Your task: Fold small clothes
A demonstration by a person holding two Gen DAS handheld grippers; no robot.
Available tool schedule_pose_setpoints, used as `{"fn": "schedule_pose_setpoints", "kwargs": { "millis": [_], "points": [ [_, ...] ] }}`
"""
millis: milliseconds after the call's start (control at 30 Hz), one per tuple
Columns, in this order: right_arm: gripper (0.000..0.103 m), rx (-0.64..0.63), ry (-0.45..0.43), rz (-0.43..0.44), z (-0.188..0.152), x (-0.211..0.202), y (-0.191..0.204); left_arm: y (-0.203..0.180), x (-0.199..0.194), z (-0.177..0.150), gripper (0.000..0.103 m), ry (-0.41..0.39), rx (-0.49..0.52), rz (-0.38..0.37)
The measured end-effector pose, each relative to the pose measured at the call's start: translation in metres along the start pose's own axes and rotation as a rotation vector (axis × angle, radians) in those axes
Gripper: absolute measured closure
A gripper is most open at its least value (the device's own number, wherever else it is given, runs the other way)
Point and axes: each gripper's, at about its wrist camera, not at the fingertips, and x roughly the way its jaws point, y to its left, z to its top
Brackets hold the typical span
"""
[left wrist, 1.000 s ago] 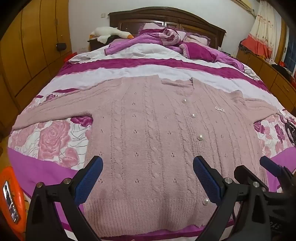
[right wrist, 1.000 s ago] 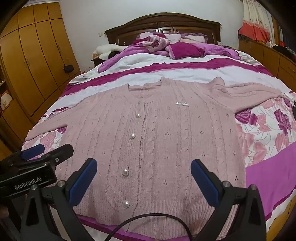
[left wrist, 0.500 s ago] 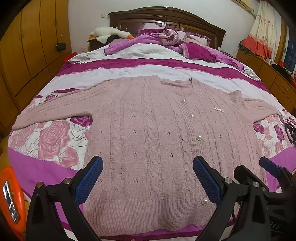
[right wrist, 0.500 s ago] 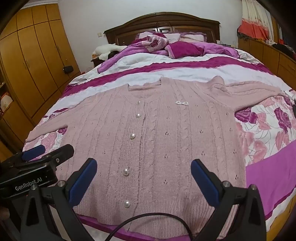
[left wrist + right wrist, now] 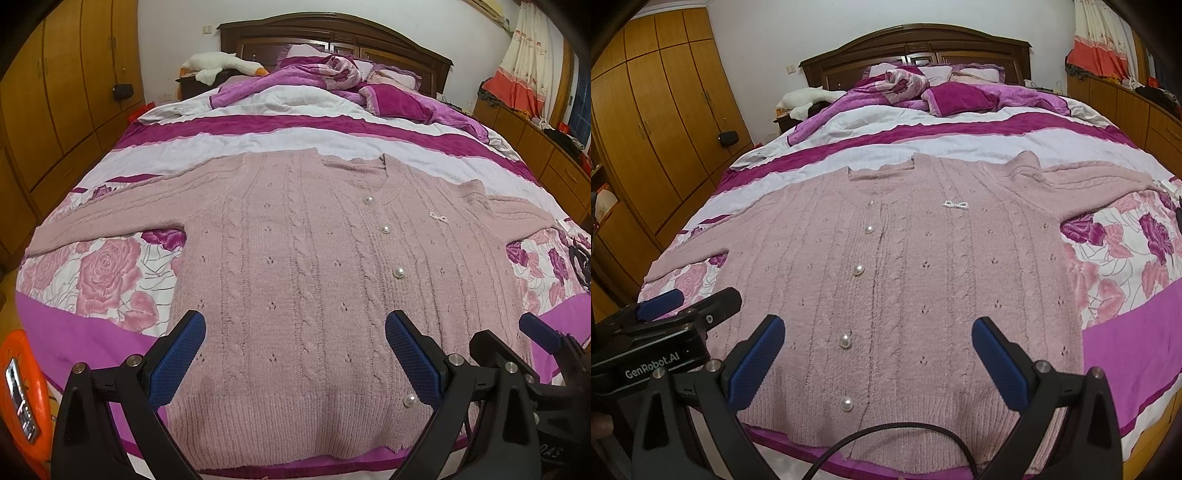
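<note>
one cardigan lying flat, two grippers hovering wide

i am looking at one bed (image 5: 258, 144), which is filling almost the whole room in both views, with one dark wooden headboard (image 5: 916, 48) standing against the white wall behind it. its cover is running in white and magenta bands, with pink roses printed nearer to me. one row of orange-brown wardrobe doors (image 5: 657, 122) is lining the wall on my left, and one low run of wooden cabinets (image 5: 546, 162) is sitting along my right, under one red and cream curtain (image 5: 1097, 40).

one crumpled purple quilt (image 5: 332, 85) is bunching up by the pillows, and one white plush toy (image 5: 218, 66) is lying beside the headboard.

one pink cable-knit cardigan (image 5: 314, 266) is lying spread flat, front up, across the near half of the bed, its hem towards me and its two sleeves stretching out to either side. i am counting five pearl buttons (image 5: 858, 269) running down its front, and one small pearl bow (image 5: 955, 204) sitting on the chest.

i am holding my left gripper (image 5: 295, 350) above the hem on the left part, its two blue pads standing wide apart and gripping nothing. my right gripper (image 5: 877, 354) is hanging just beside it over the buttoned middle, jaws equally wide, also empty. one black cable (image 5: 894, 435) is looping under it.
</note>
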Motion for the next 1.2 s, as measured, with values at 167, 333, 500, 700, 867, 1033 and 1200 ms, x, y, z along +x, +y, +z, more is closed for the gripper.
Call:
{"fn": "schedule_pose_setpoints", "kwargs": {
  "millis": [167, 333, 500, 700, 867, 1033, 1200],
  "points": [
    [0.000, -0.001, 0.000, 0.000, 0.0004, 0.0005, 0.0009, -0.0030, -0.0009, -0.0010, 0.022, 0.001, -0.001, 0.000],
    [0.000, 0.000, 0.001, 0.001, 0.0004, 0.0002, 0.0007, -0.0033, -0.0009, -0.0005, 0.022, 0.002, -0.003, 0.001],
    [0.000, 0.002, -0.001, 0.003, 0.0008, -0.0002, 0.0005, 0.0028, 0.0012, -0.0061, 0.022, 0.003, -0.003, -0.001],
    [0.000, 0.007, 0.000, 0.005, 0.0005, -0.0025, -0.0018, 0.0035, 0.0017, -0.0069, 0.022, 0.010, -0.003, -0.002],
    [0.000, 0.008, -0.001, 0.006, 0.0003, -0.0029, -0.0018, 0.0039, 0.0022, -0.0078, 0.022, 0.011, -0.003, -0.002],
    [0.000, 0.008, -0.001, 0.006, 0.0006, -0.0030, -0.0020, 0.0038, 0.0026, -0.0082, 0.022, 0.013, -0.003, -0.001],
    [0.000, 0.008, 0.000, 0.006, 0.0005, -0.0031, -0.0023, 0.0039, 0.0027, -0.0085, 0.022, 0.012, -0.003, -0.002]
  ]
}}
